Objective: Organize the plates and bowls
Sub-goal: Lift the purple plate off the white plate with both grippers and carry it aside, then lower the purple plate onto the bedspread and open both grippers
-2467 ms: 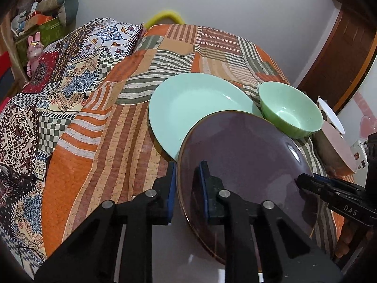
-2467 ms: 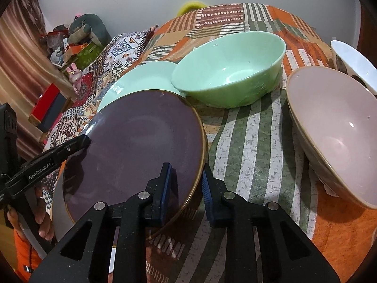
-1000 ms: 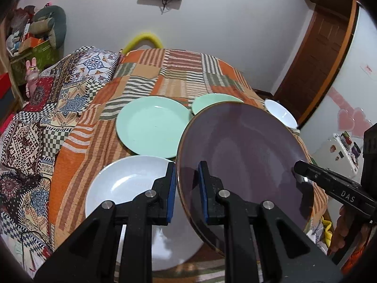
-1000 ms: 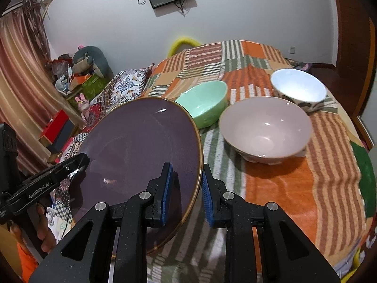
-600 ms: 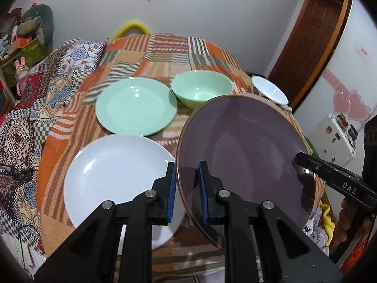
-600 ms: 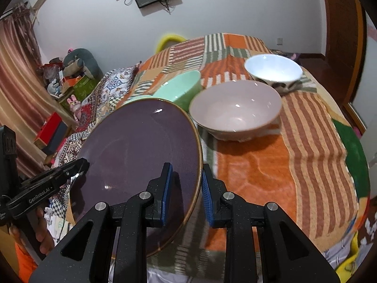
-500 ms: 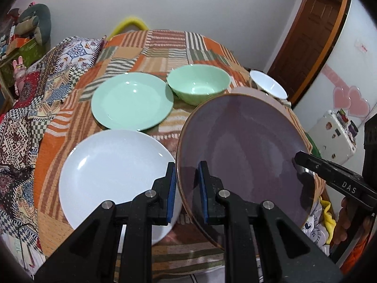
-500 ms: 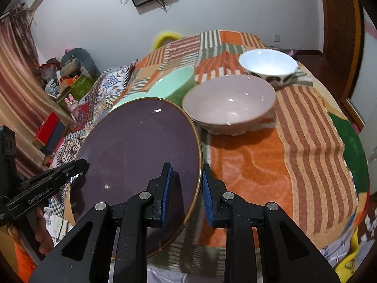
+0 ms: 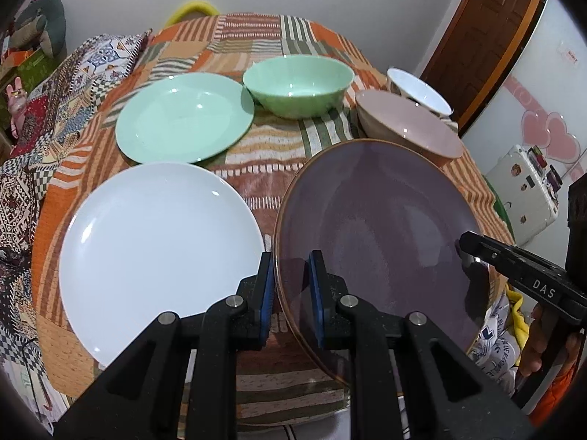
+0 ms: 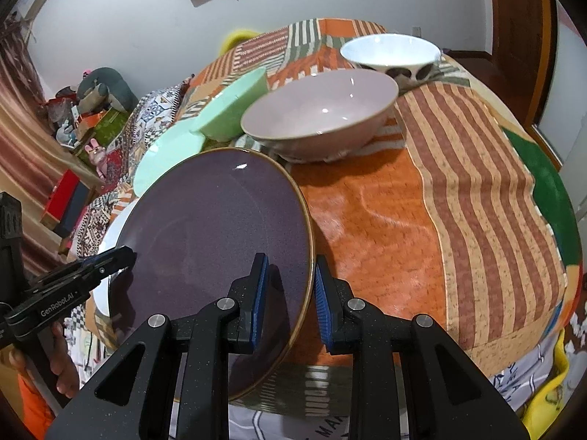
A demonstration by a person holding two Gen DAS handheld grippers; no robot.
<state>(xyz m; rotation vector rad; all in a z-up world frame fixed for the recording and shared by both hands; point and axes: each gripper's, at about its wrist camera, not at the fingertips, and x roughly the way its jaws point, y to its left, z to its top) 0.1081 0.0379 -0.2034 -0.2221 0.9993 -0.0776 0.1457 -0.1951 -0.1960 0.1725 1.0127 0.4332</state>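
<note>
A: Left to right, quick. Left wrist view?

B: White plate (image 9: 157, 245) flat on the patchwork cloth (image 9: 271, 172), green plate (image 9: 183, 117) behind it. Left gripper (image 9: 290, 288) clamped on the purple plate (image 9: 381, 227) at its left rim, blue pads either side. Plate tilted, held over the near table edge.

A: Further right?

B: Green bowl (image 9: 297, 84), pink bowl (image 9: 411, 128), small white bowl (image 9: 418, 91) in a row at the back. Right gripper (image 9: 466, 247) pinches the plate's right rim.

A: Right wrist view?

B: Left gripper (image 10: 126, 256) on the far rim, purple plate (image 10: 220, 238) centre, right gripper (image 10: 290, 289) closed on the near rim. Then pink bowl (image 10: 323, 117), white bowl (image 10: 389, 53), bare orange striped cloth (image 10: 458, 183) on the right.
</note>
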